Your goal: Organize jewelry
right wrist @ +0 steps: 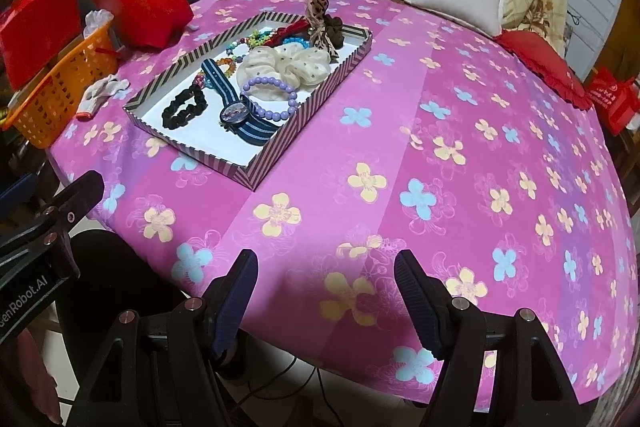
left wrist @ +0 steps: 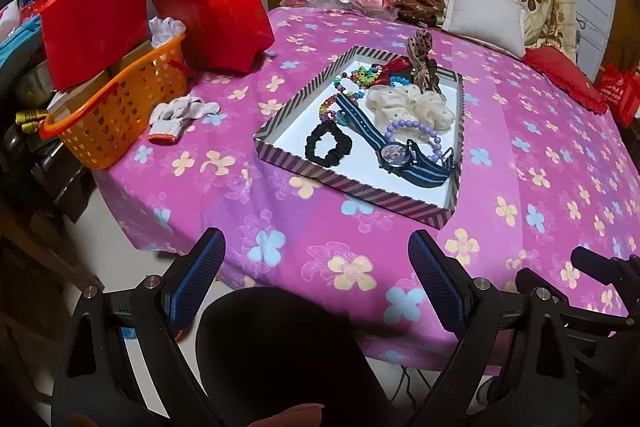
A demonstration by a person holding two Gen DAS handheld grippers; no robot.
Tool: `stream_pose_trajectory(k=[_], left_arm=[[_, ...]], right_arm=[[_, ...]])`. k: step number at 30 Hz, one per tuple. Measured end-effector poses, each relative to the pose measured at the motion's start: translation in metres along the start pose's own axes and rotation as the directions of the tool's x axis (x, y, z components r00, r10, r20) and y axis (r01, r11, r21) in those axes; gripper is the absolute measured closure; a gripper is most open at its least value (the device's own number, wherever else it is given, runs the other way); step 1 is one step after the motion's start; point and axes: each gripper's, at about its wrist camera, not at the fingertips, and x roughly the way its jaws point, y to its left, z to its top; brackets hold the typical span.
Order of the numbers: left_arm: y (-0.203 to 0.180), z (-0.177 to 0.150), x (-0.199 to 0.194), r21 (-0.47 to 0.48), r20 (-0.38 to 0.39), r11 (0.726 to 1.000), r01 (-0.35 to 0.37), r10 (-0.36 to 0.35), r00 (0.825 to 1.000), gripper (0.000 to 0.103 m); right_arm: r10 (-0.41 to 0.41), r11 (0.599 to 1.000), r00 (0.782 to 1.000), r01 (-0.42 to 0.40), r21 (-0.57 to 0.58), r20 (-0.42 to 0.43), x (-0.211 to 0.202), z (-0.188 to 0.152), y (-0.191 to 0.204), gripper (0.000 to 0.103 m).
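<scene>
Both grippers hover at near table edge, well short of striped tray [right wrist: 308, 107]. Left gripper [left wrist: 316, 267] fingers apart, nothing held. Right gripper [right wrist: 325, 287] likewise spread, nothing between. Tray holds watch [right wrist: 236, 113], purple bead bracelet [right wrist: 272, 97], black scrunchie [right wrist: 182, 109], cream scrunchie [right wrist: 288, 67]. Orange basket [left wrist: 116, 115] far left.

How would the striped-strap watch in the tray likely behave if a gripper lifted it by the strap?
The watch has a long fabric-looking strap lying curved, so it would probably droop limply. The round metal-looking case is likely the heaviest part and may swing down. The purple bead bracelet overlaps it and could get dragged along.
</scene>
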Motion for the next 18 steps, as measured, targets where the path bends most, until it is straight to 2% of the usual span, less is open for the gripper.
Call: stream_pose_trajectory(k=[18], left_arm=[[-0.0032,-0.0028,-0.0016,-0.009,0.008,1.0,-0.018,0.018,1.0,0.01]], right_arm=[[0.0,1.0,1.0,0.0,-0.011,0.005,0.0016,-0.0024,0.0045,0.035]])
